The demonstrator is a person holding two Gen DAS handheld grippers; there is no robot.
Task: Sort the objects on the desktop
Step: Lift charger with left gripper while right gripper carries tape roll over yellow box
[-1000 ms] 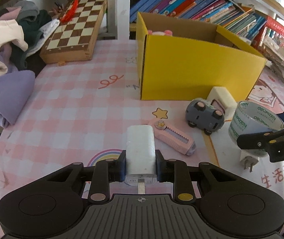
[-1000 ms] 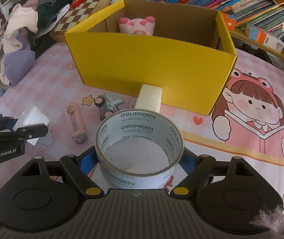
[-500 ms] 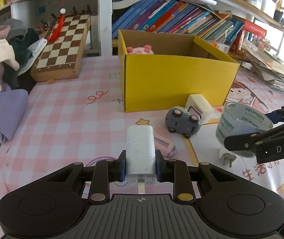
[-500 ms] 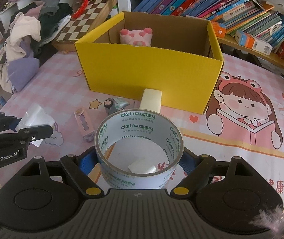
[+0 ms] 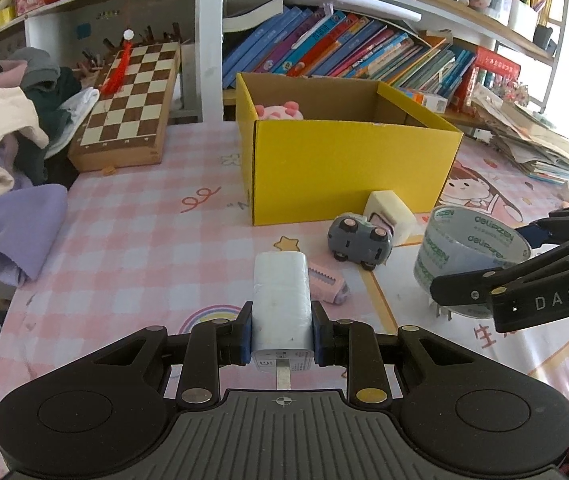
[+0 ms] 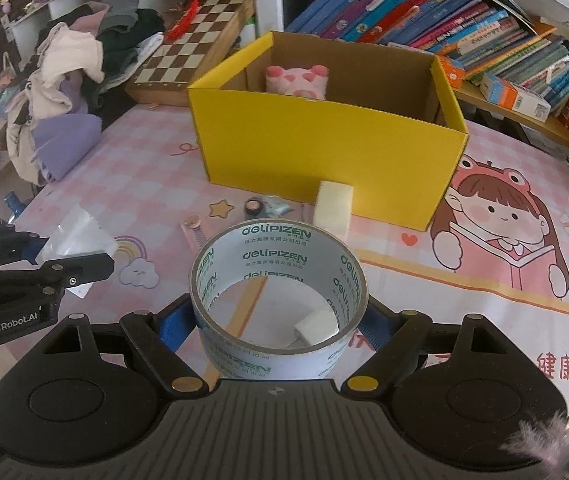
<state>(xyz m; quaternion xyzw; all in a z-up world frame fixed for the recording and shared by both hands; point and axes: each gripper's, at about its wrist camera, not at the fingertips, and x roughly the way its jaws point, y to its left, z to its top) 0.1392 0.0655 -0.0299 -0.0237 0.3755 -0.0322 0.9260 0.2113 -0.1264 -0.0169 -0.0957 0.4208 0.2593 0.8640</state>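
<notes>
My left gripper (image 5: 281, 336) is shut on a white block (image 5: 281, 292) and holds it above the pink checked table (image 5: 144, 240). My right gripper (image 6: 280, 320) is shut on a roll of clear tape (image 6: 274, 258), lifted off the table; the roll (image 5: 444, 248) shows at the right of the left wrist view. Ahead stands an open yellow box (image 5: 348, 168) with a pink plush (image 6: 296, 80) inside. In front of it lie a grey toy car (image 5: 358, 240), a pink utility knife (image 5: 326, 282) and a cream block (image 6: 332, 208). A white plug (image 6: 316, 326) shows through the roll.
A wooden chessboard (image 5: 132, 100) leans at the back left beside a pile of clothes (image 5: 4, 140). A shelf of books (image 5: 344, 52) runs behind the box. Stacked papers (image 5: 524, 140) sit at the far right.
Both grippers have risen with their loads still held. The views have tipped up, so more of the shelf and the inside of the box show.
</notes>
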